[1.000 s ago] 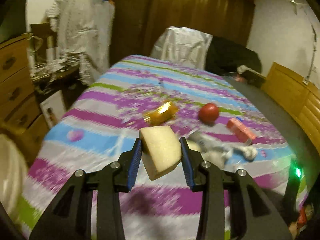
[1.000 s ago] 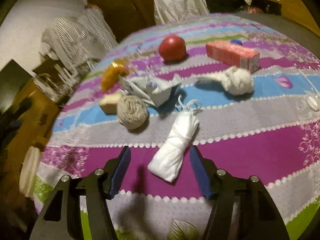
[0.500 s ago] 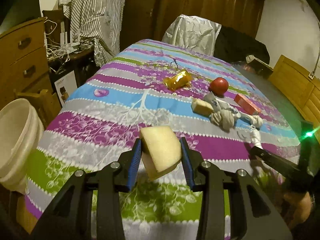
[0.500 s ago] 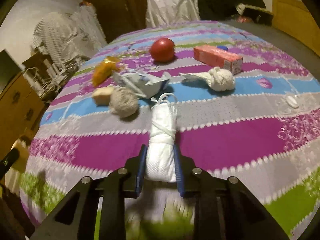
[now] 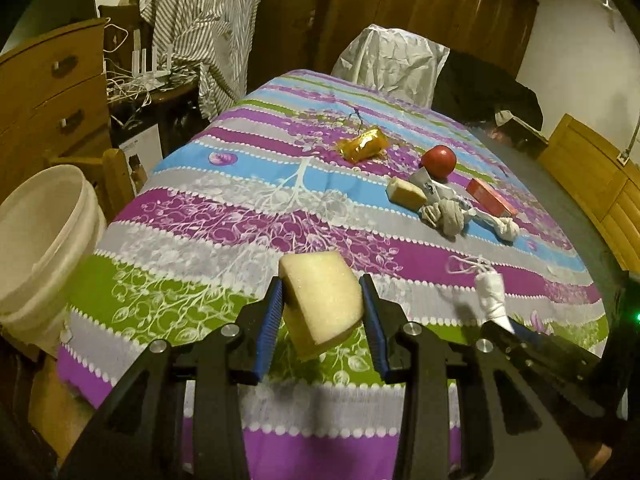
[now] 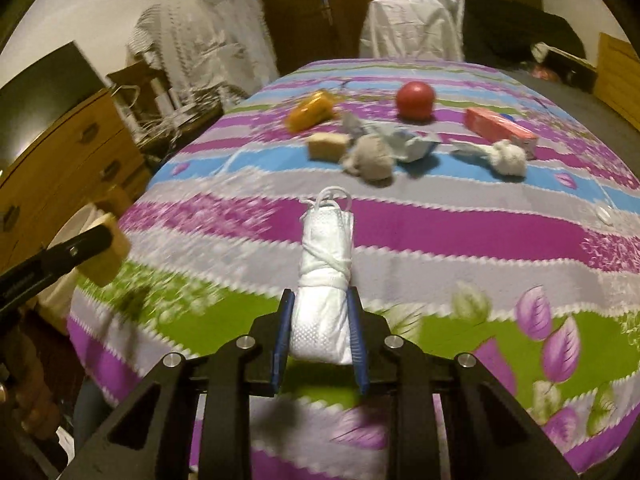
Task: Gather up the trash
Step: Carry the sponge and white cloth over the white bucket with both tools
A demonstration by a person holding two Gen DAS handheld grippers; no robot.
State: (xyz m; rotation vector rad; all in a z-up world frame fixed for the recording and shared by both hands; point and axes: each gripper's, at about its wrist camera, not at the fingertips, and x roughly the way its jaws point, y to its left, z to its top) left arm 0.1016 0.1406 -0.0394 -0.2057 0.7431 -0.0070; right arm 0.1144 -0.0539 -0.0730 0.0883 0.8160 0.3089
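My left gripper [image 5: 322, 298] is shut on a pale yellow sponge [image 5: 320, 300], held above the near edge of the striped bedspread [image 5: 240, 216]. My right gripper [image 6: 320, 312] is shut on a white rolled bundle [image 6: 326, 276] tied with string, lifted off the bed; the bundle [image 5: 490, 290] and the right gripper also show at the lower right of the left wrist view. The left gripper with its sponge [image 6: 106, 250] appears at the left of the right wrist view. A cream bucket [image 5: 36, 240] stands left of the bed.
Further up the bed lie a gold wrapper [image 5: 362, 146], a red ball [image 5: 439, 161], a second sponge [image 5: 406, 192], a grey yarn ball [image 5: 446, 218], crumpled paper [image 6: 404, 140], an orange-red box [image 5: 490, 197] and a white knotted rag [image 5: 506, 229]. A wooden dresser [image 5: 44, 96] stands at left.
The right gripper closed on the white bundle and lifted it off the bed, drawing back. The left gripper carried its sponge back toward the near bed edge; the bucket came into view.
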